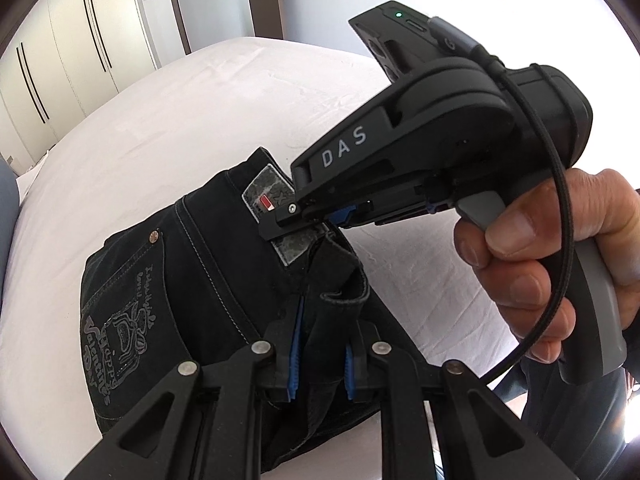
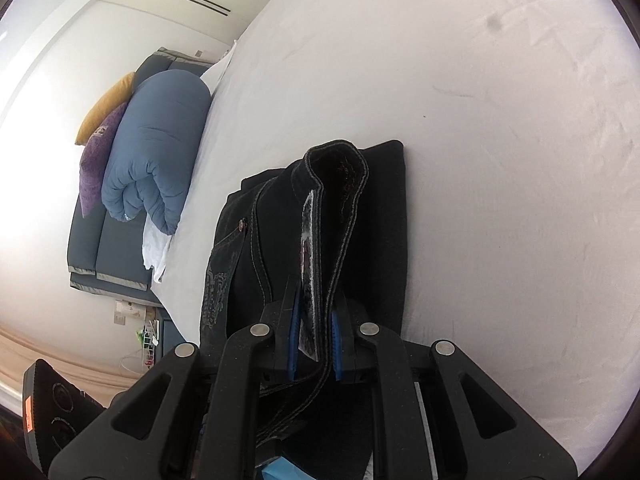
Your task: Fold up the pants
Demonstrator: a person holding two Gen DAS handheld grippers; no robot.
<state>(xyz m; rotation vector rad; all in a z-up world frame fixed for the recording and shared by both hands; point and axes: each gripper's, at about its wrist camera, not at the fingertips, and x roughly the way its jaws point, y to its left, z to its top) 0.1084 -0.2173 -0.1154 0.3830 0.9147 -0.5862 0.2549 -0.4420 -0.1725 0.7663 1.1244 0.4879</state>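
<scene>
Black denim pants (image 1: 192,280) with a printed back pocket lie partly folded on a white bed (image 1: 160,120). My left gripper (image 1: 320,356) is shut on the pants' waistband edge, with cloth pinched between its blue pads. My right gripper (image 1: 316,220) shows in the left wrist view, shut on the waistband by the grey label patch (image 1: 268,196). In the right wrist view my right gripper (image 2: 314,340) clamps the waistband (image 2: 336,184) and its label, holding it raised above the folded pants (image 2: 384,220).
A rolled blue duvet (image 2: 156,148) with purple and yellow cushions lies on a dark bench beside the bed. White wardrobes (image 1: 60,60) and a door stand past the bed's far edge. White sheet (image 2: 500,160) surrounds the pants.
</scene>
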